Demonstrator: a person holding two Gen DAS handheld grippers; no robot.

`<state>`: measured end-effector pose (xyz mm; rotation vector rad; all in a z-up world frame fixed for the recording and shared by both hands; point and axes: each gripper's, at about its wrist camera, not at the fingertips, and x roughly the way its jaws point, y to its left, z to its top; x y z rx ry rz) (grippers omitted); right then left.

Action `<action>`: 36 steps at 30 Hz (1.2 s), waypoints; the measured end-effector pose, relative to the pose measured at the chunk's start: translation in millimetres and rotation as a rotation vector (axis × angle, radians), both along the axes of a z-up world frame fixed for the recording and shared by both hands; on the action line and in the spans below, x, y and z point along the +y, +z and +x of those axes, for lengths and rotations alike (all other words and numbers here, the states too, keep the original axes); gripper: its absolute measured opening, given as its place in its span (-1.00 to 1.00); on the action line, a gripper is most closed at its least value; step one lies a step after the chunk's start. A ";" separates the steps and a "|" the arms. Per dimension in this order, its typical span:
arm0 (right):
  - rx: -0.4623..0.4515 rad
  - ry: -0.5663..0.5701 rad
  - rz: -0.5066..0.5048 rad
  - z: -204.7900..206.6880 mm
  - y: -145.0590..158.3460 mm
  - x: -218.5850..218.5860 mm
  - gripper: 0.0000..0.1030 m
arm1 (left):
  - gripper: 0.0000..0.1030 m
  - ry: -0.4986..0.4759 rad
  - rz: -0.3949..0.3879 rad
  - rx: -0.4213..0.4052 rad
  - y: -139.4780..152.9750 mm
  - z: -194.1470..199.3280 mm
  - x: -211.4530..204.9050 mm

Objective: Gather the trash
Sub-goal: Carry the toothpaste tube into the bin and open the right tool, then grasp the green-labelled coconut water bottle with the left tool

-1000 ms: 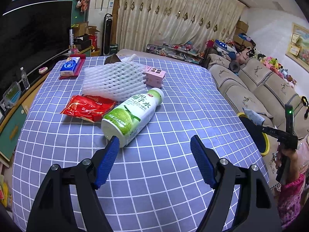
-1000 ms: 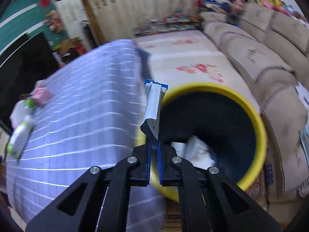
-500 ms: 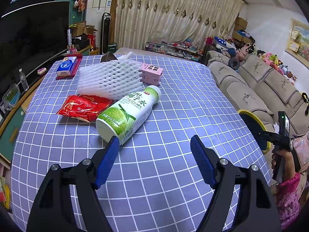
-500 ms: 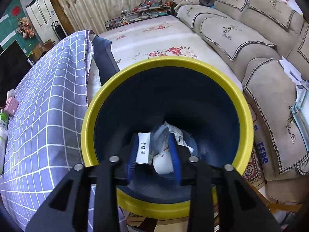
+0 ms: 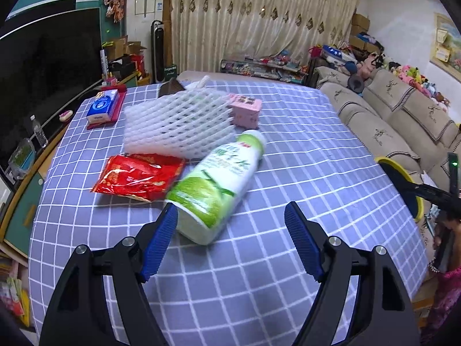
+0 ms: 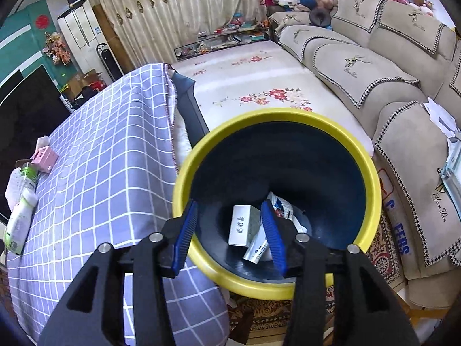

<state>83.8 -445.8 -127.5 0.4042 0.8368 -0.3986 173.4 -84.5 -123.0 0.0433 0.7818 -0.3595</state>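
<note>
One wrapper (image 6: 258,249) gone from just-opened right tongs (image 6: 230,233) into bin (image 6: 184,178).

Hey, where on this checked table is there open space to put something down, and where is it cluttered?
Free: the checked cloth right of the bottle, out to the sofa-side edge, and the near strip by the left gripper. Crowded: the far left, where foam net, red packet, pink box and bottle bunch together.

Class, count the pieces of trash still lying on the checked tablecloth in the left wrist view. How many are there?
4: the green bottle nearest, the red wrapper left of it, the white foam net behind, the pink carton at the net's right end. More may hide behind the net.
</note>
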 end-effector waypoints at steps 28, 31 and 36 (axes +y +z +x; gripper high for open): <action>0.021 0.032 0.017 8.5 -9.7 8.6 -0.03 | 0.36 -0.082 0.097 0.101 -27.0 61.7 -52.6; 0.022 0.029 0.022 7.2 -10.1 6.1 -0.03 | 0.36 -0.083 0.126 0.106 -26.0 67.6 -59.4; 0.027 0.027 0.026 6.7 -11.8 3.6 -0.03 | 0.16 -0.080 0.186 0.124 -28.4 77.4 -67.2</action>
